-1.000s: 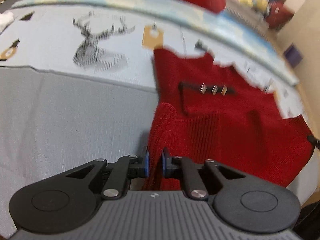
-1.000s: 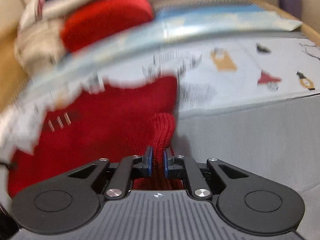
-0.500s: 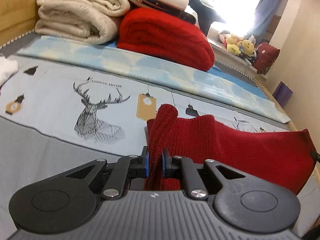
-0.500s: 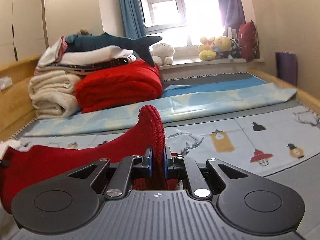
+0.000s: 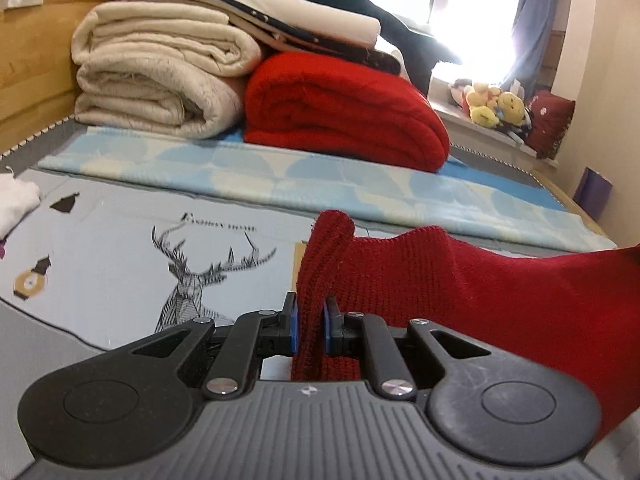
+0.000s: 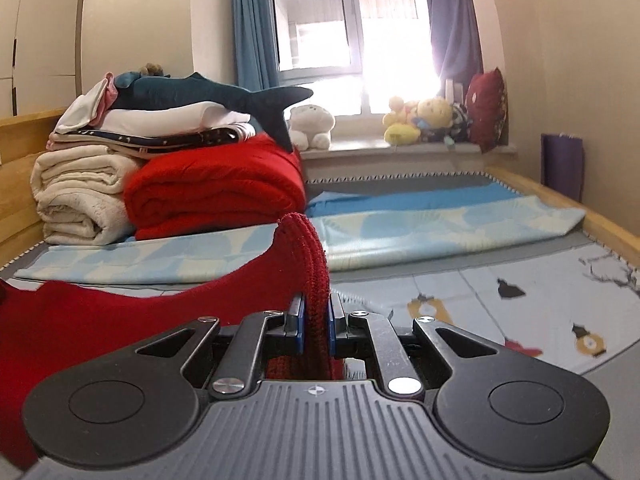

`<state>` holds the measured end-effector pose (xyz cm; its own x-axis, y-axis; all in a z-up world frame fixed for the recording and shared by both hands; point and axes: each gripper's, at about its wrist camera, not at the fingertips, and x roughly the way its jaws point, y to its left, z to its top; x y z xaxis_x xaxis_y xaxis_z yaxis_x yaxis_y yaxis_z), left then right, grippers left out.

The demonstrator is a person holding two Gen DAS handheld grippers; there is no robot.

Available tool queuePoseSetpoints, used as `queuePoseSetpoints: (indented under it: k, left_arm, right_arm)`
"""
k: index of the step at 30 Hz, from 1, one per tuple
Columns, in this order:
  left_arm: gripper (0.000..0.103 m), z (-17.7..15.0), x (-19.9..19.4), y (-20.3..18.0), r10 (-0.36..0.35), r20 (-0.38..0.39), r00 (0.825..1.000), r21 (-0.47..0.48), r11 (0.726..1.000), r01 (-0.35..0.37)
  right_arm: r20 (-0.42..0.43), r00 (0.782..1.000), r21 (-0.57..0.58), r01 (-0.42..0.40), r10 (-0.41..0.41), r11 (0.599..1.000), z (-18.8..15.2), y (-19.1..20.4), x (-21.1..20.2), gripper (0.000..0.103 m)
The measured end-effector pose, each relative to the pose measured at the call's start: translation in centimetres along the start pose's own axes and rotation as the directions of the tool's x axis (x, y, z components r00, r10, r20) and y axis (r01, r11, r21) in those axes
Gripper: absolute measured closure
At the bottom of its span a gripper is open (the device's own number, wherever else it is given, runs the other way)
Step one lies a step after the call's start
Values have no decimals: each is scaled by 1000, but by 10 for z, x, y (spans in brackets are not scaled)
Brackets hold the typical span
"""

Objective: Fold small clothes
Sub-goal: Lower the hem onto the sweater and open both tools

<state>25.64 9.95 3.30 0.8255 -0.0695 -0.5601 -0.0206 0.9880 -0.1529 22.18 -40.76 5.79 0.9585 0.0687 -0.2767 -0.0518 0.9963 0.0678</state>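
Both corners of the red knit garment (image 5: 500, 292) have come up off the printed sheet (image 5: 120, 248) since a second ago, when it lay flat; the fold-over looks under way. At 6 o'clock in the left view, the left gripper (image 5: 309, 322) pinches a ribbed corner. The right gripper (image 6: 316, 322) is likewise clamped on the opposite corner. Between them the soft, chunky knit sags in a shallow curve above the smooth cotton.

One red knit garment (image 5: 500, 292); two grippers (image 5: 311, 322); perhaps six plush toys (image 6: 424, 122).
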Motion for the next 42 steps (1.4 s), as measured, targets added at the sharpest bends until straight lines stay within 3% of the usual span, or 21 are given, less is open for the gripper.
queuePoseSetpoints:
  k: [5, 8, 9, 12, 14, 17, 19, 22, 24, 26, 28, 29, 30, 32, 35, 37, 38, 40, 41, 42]
  left_arm:
    - [91, 6, 23, -7, 39, 9, 999, 23, 999, -39]
    - [89, 1, 50, -11, 71, -70, 995, 37, 997, -68]
    - [85, -2, 61, -11, 74, -133, 988, 42, 997, -69]
    - [84, -8, 72, -10, 152, -236, 960, 73, 988, -139]
    - [83, -6, 64, -5, 115, -262, 958, 34, 993, -110]
    - [67, -6, 45, 4, 8, -315, 949, -54, 998, -26]
    - [56, -15, 37, 7, -25, -408, 913, -75, 997, -6]
    - [54, -41, 27, 14, -74, -555, 828, -134, 991, -2]
    - [57, -58, 18, 19, -114, -585, 803, -191, 982, 1]
    - [66, -69, 11, 23, -148, -586, 796, -228, 974, 14]
    - [75, -74, 12, 25, -158, -594, 789, -224, 974, 27]
    - [84, -76, 14, 27, -157, -598, 786, -222, 975, 25]
    - [87, -77, 13, 28, -167, -599, 783, -224, 974, 36]
    - [89, -74, 5, 28, -170, -566, 807, -218, 975, 52]
    - [90, -60, -23, 29, -190, -446, 875, -234, 968, 91]
    - [90, -61, -31, 35, -200, -416, 887, -261, 961, 94]
    - [89, -65, -26, 37, -177, -450, 875, -255, 965, 64]
    - [88, -79, -8, 37, -143, -557, 818, -222, 975, 19]
    - [87, -85, -2, 34, -120, -597, 793, -189, 982, 6]
    - [85, -87, 1, 31, -90, -610, 787, -156, 988, -8]
  right_arm:
    - [-6, 1000, 8, 30, -30, 1000, -4, 5, 25, 92]
    - [-91, 995, 38, 47, -44, 998, -10, 2, 47, 91]
    - [-162, 986, 68, 51, -40, 996, -14, -2, 58, 90]
    - [-406, 911, 120, 136, -76, 983, -34, -18, 84, 85]
    - [-448, 893, 170, 134, -45, 976, -39, -27, 82, 82]
    - [-494, 867, 267, 80, 65, 960, -42, -39, 69, 62]
    - [-550, 829, 303, 88, 98, 949, -50, -42, 61, 55]
    - [-622, 768, 339, 90, 151, 936, -62, -44, 56, 55]
    - [-660, 738, 319, 103, 143, 942, -68, -39, 54, 55]
    - [-685, 717, 302, 117, 130, 946, -74, -35, 50, 55]
    - [-697, 707, 301, 138, 119, 944, -78, -32, 44, 61]
    - [-695, 709, 308, 142, 120, 941, -78, -31, 41, 68]
    - [-690, 714, 311, 144, 119, 939, -78, -29, 38, 84]
    - [-662, 742, 309, 137, 109, 941, -75, -27, 27, 88]
    - [-569, 815, 371, 136, 109, 919, -59, -33, 2, 90]
    - [-540, 838, 373, 154, 79, 915, -54, -36, -13, 90]
    - [-558, 828, 352, 178, 53, 919, -56, -37, -16, 90]
    - [-624, 781, 336, 225, 37, 915, -68, -40, -7, 89]
    - [-665, 745, 321, 238, 39, 917, -77, -41, 0, 89]
    - [-704, 710, 293, 254, 28, 922, -84, -41, 7, 86]
